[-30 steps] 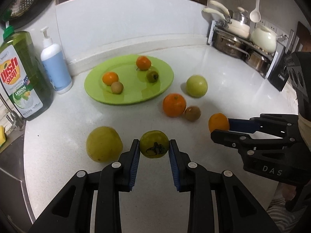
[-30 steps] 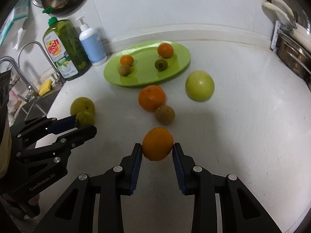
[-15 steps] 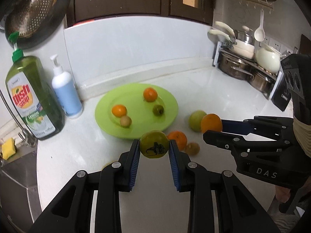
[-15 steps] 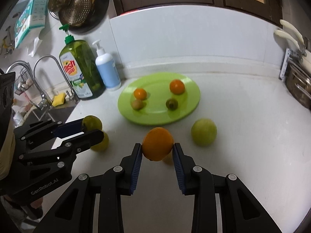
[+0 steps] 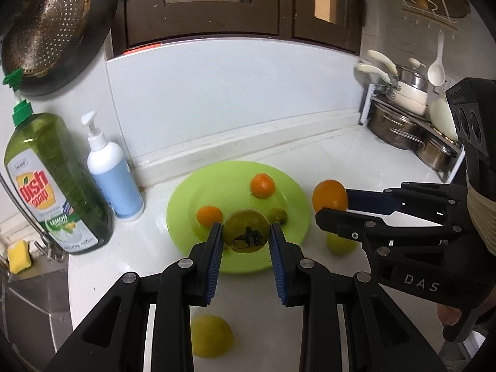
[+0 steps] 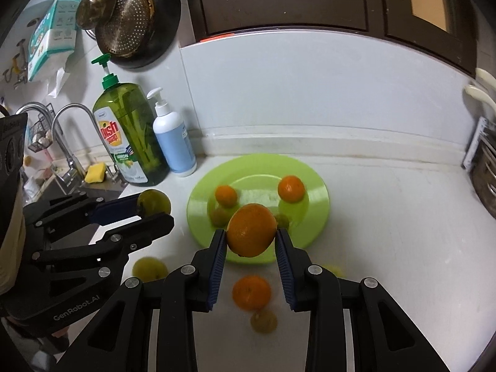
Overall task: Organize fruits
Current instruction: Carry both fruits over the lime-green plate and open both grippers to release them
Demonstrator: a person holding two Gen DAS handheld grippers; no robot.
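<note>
My left gripper [image 5: 246, 237] is shut on a small green fruit [image 5: 246, 231] with a dark stem mark, held in the air before the green plate [image 5: 186, 214]. My right gripper [image 6: 251, 241] is shut on an orange [image 6: 251, 230], also raised above the counter. The plate [image 6: 319, 204] carries two small oranges [image 6: 290, 188] and two small brownish-green fruits, partly hidden behind the held fruit. The left wrist view also shows the right gripper [image 5: 333, 207] with its orange [image 5: 329, 196], and the right wrist view the left gripper [image 6: 155, 209] with the green fruit [image 6: 154, 201].
On the white counter lie a yellow-green fruit [image 5: 212, 336], a green fruit [image 5: 339, 245], an orange [image 6: 251, 291] and a small brownish fruit [image 6: 263, 321]. A dish soap bottle [image 5: 55, 186] and a pump bottle [image 5: 113, 173] stand left, by the sink. Pots [image 5: 403, 124] stand at the right.
Both grippers have risen with their fruits and tilted up, so the plate now sits just behind the held fruits. The fruits left on the counter have dropped lower in both views.
</note>
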